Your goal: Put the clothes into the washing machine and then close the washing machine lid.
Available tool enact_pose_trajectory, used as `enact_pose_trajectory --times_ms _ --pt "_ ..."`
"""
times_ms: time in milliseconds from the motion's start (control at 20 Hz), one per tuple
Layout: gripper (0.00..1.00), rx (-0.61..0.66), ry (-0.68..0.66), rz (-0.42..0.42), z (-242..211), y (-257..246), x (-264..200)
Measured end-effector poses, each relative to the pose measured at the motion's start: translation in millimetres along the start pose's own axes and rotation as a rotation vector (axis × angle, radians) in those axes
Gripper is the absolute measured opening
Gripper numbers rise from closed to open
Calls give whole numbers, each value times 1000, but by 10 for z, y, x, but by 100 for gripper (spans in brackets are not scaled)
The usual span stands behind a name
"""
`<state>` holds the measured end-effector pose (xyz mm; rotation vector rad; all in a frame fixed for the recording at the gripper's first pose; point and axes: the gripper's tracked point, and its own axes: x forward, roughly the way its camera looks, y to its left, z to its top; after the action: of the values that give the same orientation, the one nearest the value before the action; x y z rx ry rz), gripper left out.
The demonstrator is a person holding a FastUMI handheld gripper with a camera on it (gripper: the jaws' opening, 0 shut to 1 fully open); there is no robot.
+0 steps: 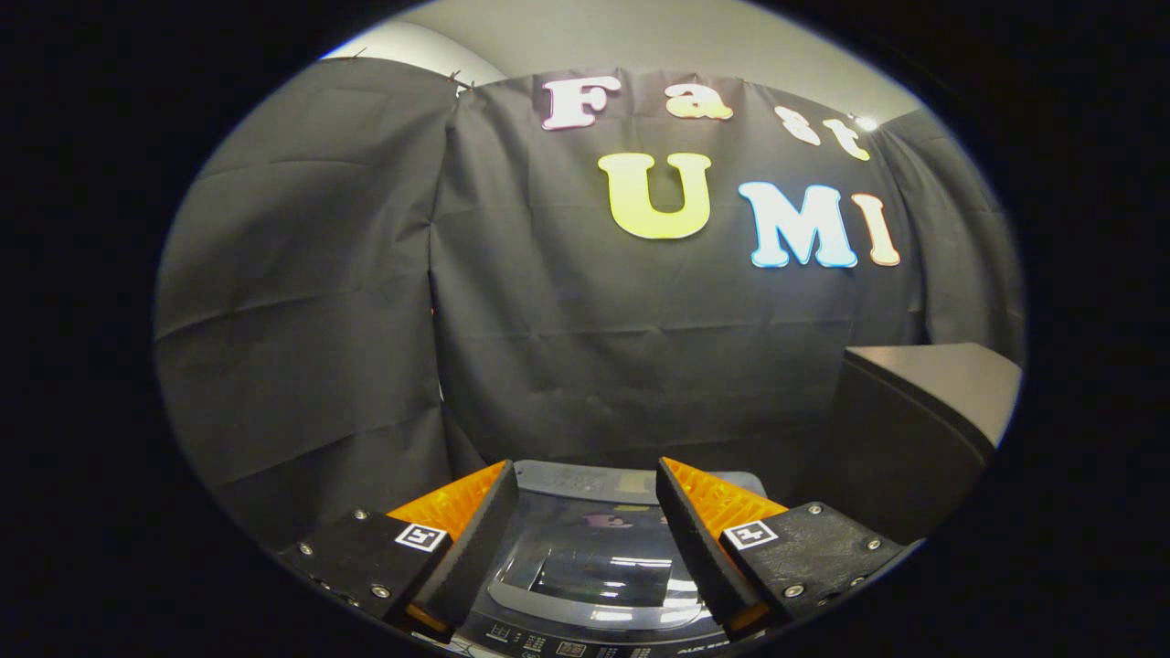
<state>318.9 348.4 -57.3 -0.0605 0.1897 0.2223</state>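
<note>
My gripper [585,493] is open, with nothing between its fingers. Below and between the fingers lies the top of the washing machine [594,585]. Its glossy dark lid [599,562] lies flat and shut, with light reflecting off the glass. The control panel [567,645] runs along the near edge, under the fingers. No clothes show through the lid from here.
A dark table or cabinet [923,402] stands to the right of the washing machine, its flat top higher than the lid. Black cloth walls close in behind and to the left.
</note>
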Motion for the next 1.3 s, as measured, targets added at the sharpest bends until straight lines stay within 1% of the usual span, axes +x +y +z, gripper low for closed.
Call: enact_pose_trajectory --times_ms 200,500,650,750,900,1100,1300 --pt "95 -17 -65 -21 388 -229 -379" --pt "94 -12 -117 -94 736 -864 -1019" --pt "94 -18 -136 -95 812 -1092 -1354" --pt "94 -27 -151 -111 874 -1296 -1599" --pt "94 -27 -140 -127 824 -1521 -1939" --pt "94 -14 -153 -152 877 -1825 -2421" --pt "94 -45 -169 -170 843 -2036 -2864"
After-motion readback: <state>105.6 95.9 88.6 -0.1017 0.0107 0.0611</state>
